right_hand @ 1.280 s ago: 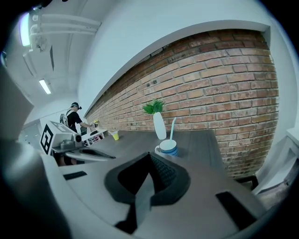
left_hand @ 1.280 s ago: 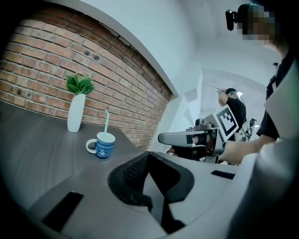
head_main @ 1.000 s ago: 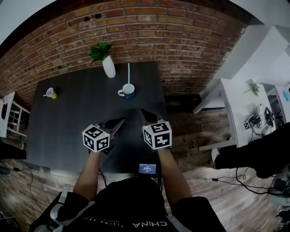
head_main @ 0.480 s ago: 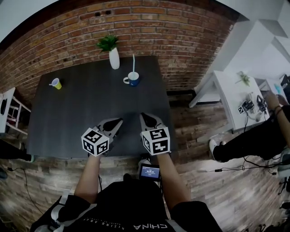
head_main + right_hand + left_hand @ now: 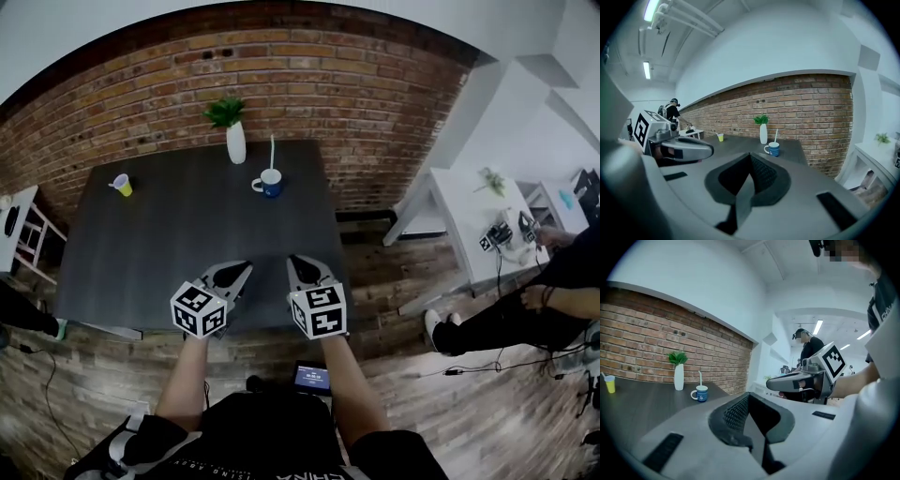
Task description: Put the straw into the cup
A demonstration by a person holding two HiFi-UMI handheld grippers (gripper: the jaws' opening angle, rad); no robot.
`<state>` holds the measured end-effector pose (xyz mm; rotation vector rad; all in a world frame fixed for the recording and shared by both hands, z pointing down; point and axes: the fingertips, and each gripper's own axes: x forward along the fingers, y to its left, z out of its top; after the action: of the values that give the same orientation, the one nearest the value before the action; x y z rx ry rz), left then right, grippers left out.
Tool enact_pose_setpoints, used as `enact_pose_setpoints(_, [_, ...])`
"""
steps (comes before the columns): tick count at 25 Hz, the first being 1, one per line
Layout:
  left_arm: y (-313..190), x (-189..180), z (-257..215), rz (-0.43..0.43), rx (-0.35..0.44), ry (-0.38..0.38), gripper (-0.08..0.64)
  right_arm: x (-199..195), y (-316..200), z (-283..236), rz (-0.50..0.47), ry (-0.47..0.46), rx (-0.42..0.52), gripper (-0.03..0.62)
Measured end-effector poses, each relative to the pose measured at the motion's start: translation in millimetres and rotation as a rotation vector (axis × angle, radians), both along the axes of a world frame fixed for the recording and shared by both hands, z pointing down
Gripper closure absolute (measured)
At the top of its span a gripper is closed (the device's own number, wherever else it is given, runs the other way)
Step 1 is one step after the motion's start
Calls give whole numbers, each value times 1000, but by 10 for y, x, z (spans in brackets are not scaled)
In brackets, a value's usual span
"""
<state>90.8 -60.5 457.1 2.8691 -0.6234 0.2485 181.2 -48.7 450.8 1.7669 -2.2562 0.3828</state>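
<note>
**Straw in the mug, both grippers clenched on nothing**

Our left gripper (image 5: 232, 273) has its jaws pressed together with nothing between them; the right gripper (image 5: 302, 268) reads the same in its own view, pads meeting and empty. Both hover side by side over the near edge of the dark table (image 5: 159, 246), well apart from everything on it.

We judge the task done and the step in hand a stand-off. To do it well we would hold both grippers level and on our side of the table, sweep nothing toward the far edge, and look once more that the straw is seated rather than propped on the rim.

The straw (image 5: 272, 150) is thin, pale and straight; it stands nearly upright in the blue mug (image 5: 269, 184), most of its length above the rim. The mug sits near the far edge, toward the far right corner, just beside a white vase (image 5: 235, 144) holding a green plant; a yellow cup (image 5: 123, 186) stands near the far left corner.
</note>
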Motion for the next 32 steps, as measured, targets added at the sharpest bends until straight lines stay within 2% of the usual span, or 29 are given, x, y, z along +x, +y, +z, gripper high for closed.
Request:
enact_pose_setpoints(5, [-30, 185, -134, -60, 15, -8, 558, 254, 21, -137, -14, 16, 12, 588])
enact_pose_setpoints(12, [-147, 533, -321, -56, 60, -74, 558, 467, -174, -313, -28, 48, 15, 588])
enact_pose_setpoints(20, [-335, 593, -473, -88, 57, -42, 558, 536, -360, -424, -43, 76, 21, 588])
enact_pose_setpoints(26, [-388, 613, -369, -93, 37, -53, 558, 574, -404, -384, -52, 82, 9, 588])
enact_pose_setpoints(32, [-418, 705, -366, -75, 50, -57, 558, 612, -459, -353, -54, 91, 3, 588])
